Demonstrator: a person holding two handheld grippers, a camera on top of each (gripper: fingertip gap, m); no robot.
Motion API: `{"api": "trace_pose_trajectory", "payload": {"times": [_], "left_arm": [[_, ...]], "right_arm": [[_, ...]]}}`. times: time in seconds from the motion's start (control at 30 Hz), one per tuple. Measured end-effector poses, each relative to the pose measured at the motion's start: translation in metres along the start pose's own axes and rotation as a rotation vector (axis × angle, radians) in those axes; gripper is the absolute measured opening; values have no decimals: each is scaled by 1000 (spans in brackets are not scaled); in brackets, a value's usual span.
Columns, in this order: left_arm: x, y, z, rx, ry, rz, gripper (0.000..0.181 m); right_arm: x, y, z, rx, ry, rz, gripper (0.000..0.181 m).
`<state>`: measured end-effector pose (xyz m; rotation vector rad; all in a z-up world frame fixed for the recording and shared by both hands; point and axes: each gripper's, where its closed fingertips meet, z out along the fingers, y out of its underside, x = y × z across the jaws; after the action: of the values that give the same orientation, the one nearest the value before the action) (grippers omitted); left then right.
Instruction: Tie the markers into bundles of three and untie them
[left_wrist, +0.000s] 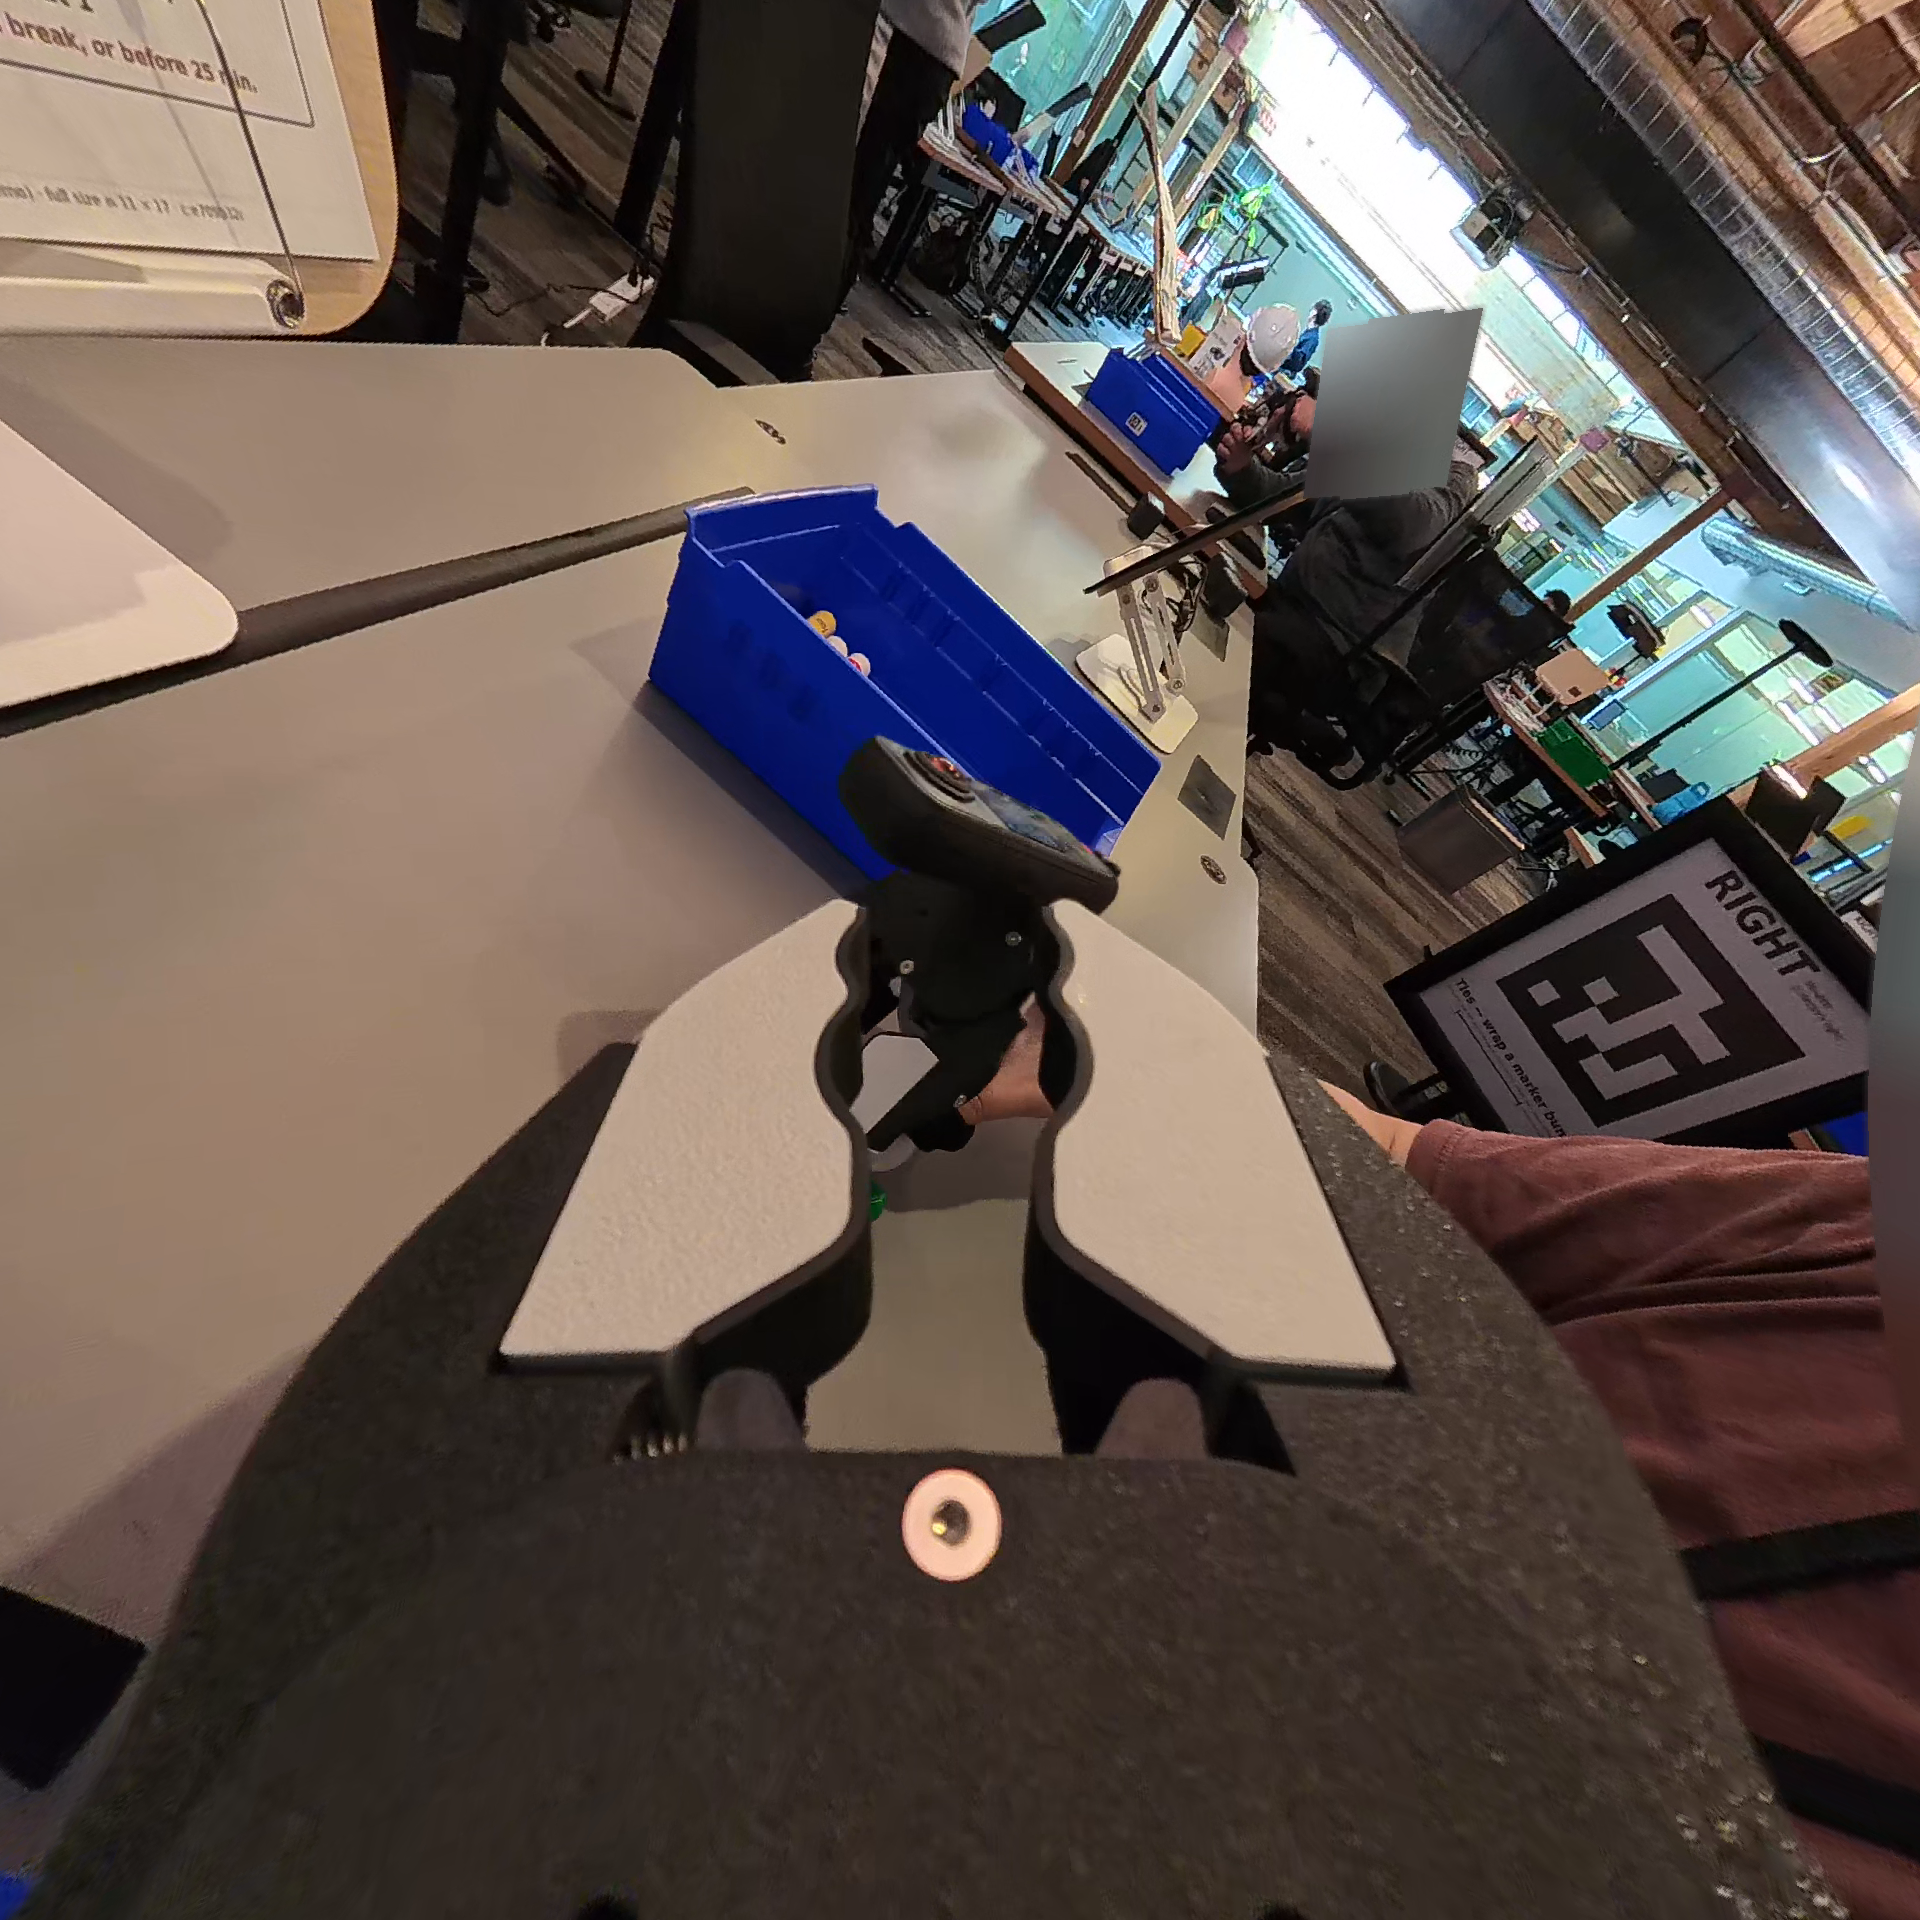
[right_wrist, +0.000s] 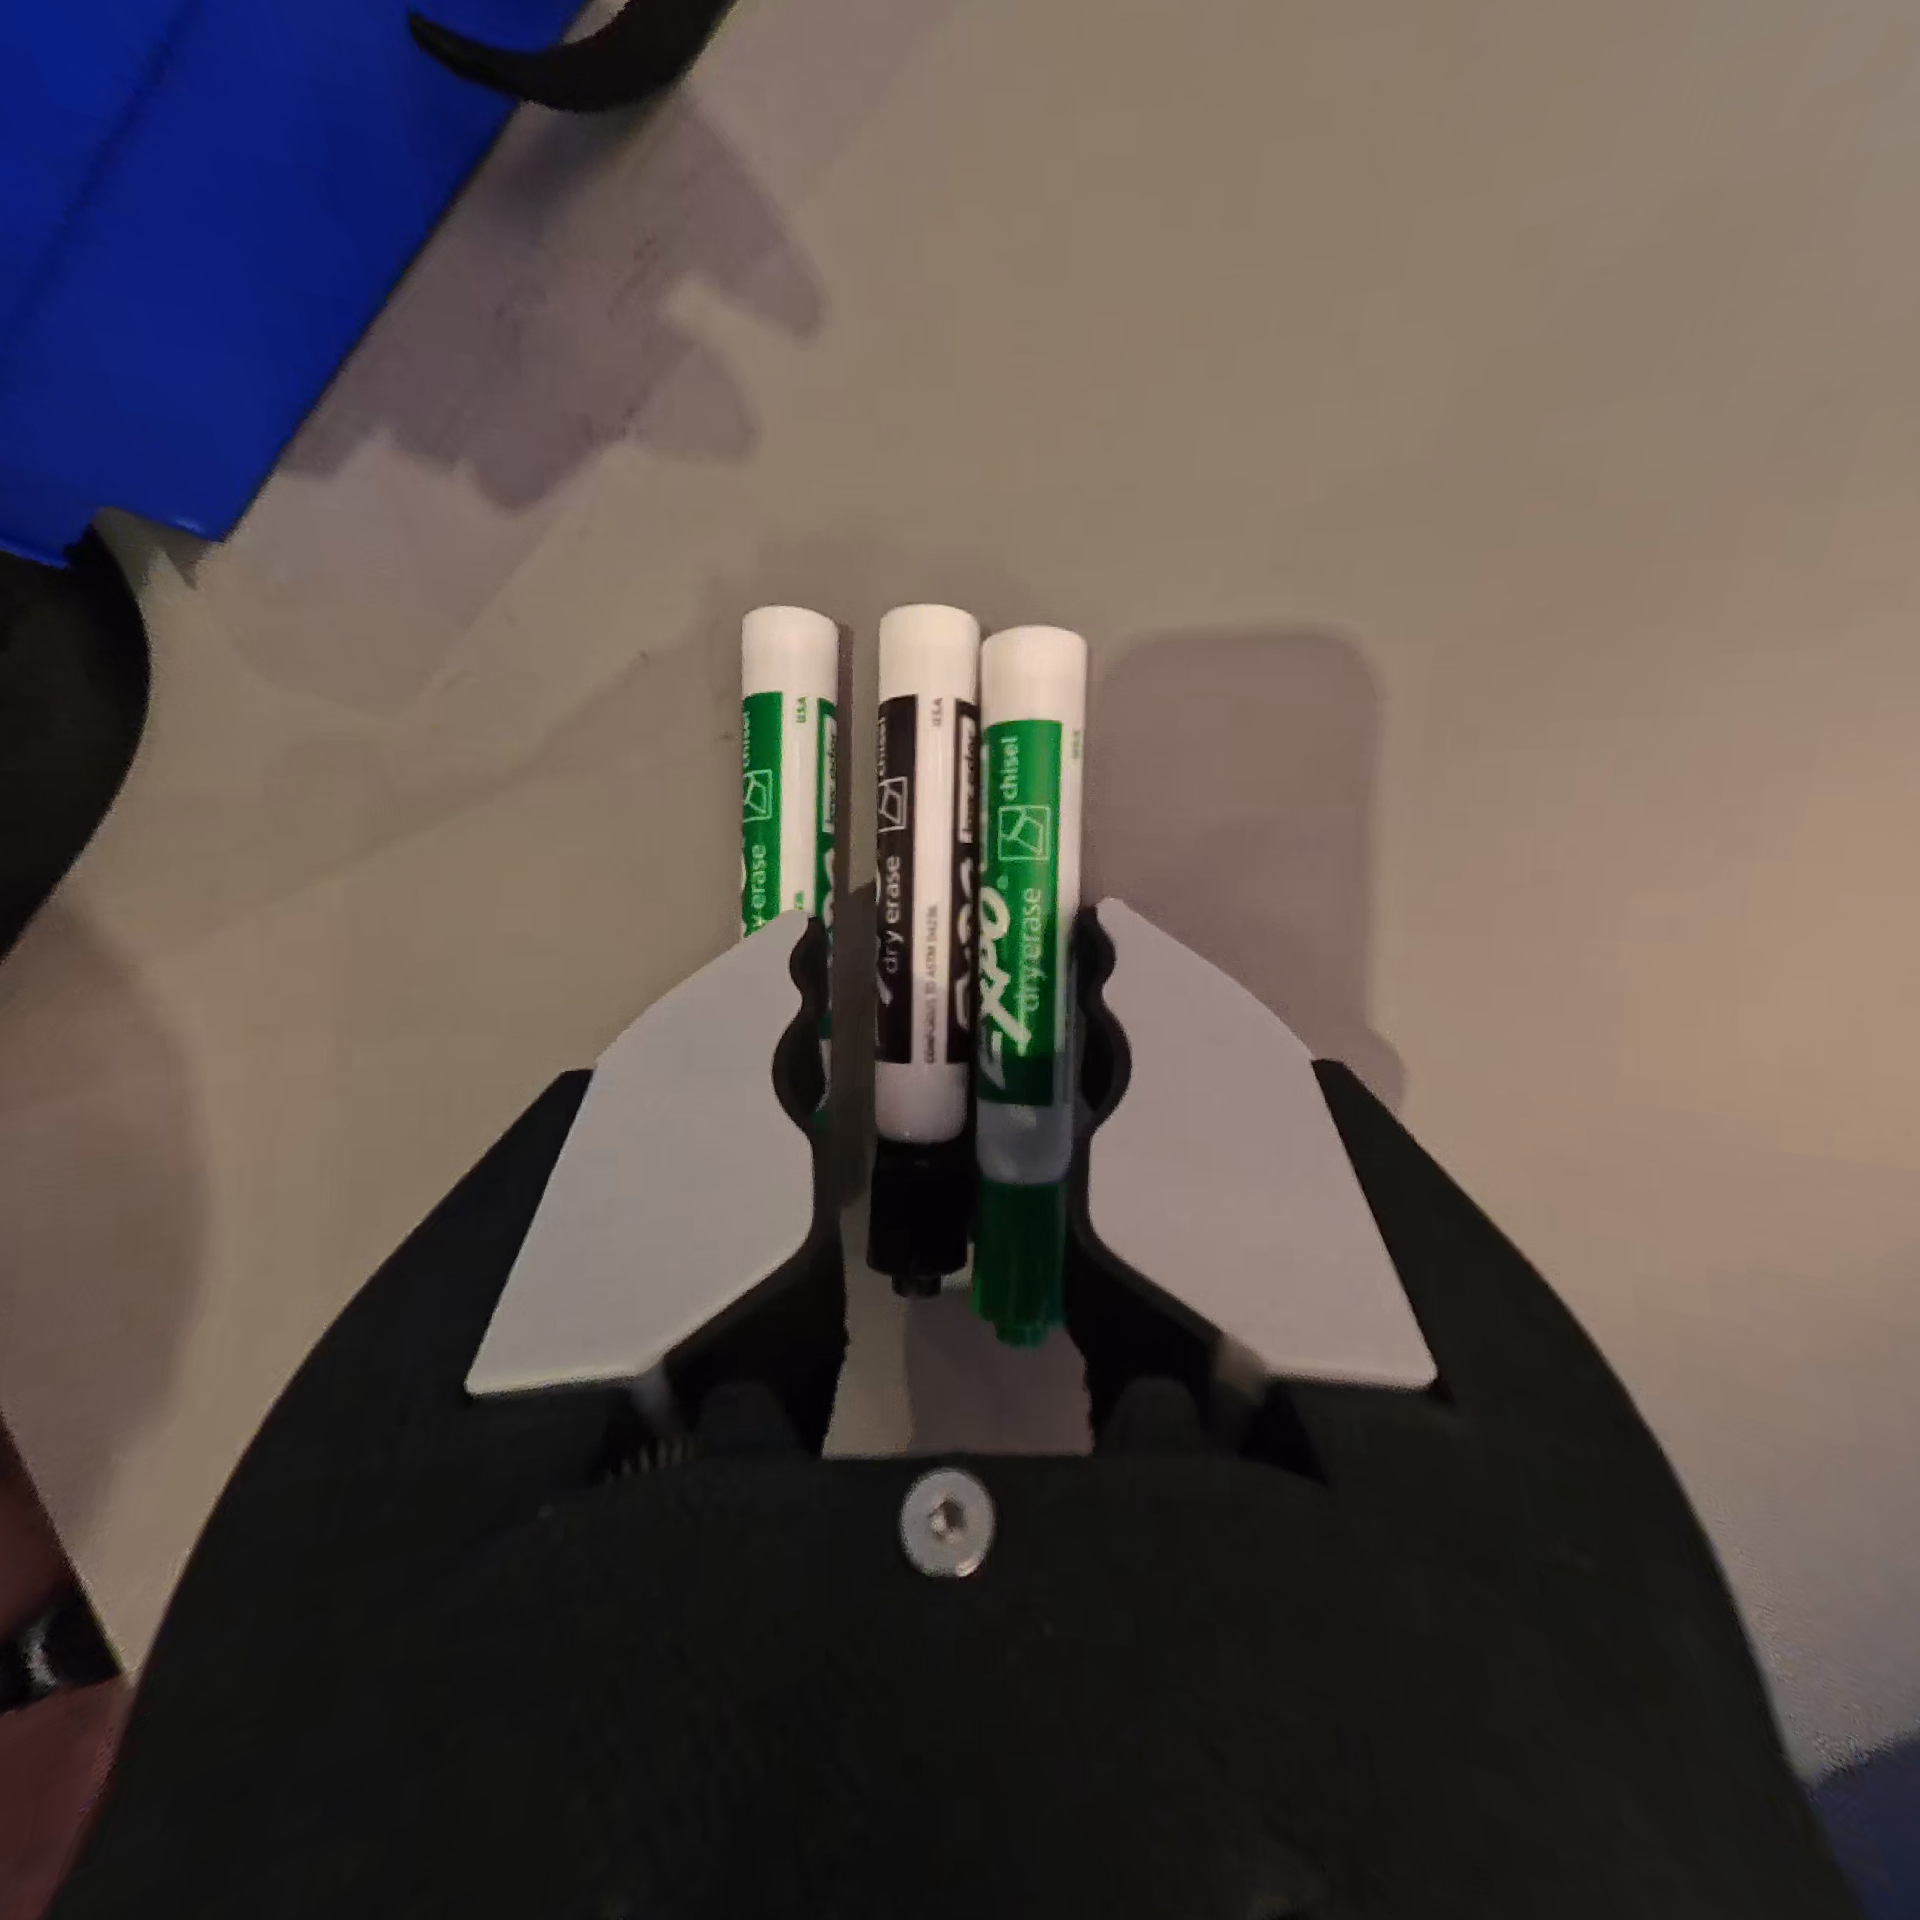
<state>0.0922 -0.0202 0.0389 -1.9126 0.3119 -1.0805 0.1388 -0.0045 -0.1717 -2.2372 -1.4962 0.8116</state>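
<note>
Squeezing evenly, the right hand-held gripper (right_wrist: 940, 1023) is clamping three white-barrelled dry-erase markers (right_wrist: 928, 862) side by side while the left hand-held gripper (left_wrist: 948, 1049) is waiting apart.

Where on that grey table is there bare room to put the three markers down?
Bare tabletop lies beyond and right of the three markers between the right gripper fingers. It is crowded on the left by the blue bin, which holds more markers.

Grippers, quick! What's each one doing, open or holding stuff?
Left gripper: open, holding nothing.
Right gripper: shut on three markers, two green and one black, side by side.
</note>
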Motion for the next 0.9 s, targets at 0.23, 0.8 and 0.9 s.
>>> {"api": "trace_pose_trajectory", "payload": {"times": [0.23, 0.8, 0.9], "left_arm": [[1, 2, 2, -12, 3, 2, 30], [0, 6, 7, -36, 1, 2, 29], [-1, 6, 7, -32, 0, -3, 29]], "right_arm": [[1, -7, -9, 52, -19, 35, 45], [6, -2, -8, 41, -44, 71, 21], [6, -2, -8, 35, -17, 43, 24]]}}
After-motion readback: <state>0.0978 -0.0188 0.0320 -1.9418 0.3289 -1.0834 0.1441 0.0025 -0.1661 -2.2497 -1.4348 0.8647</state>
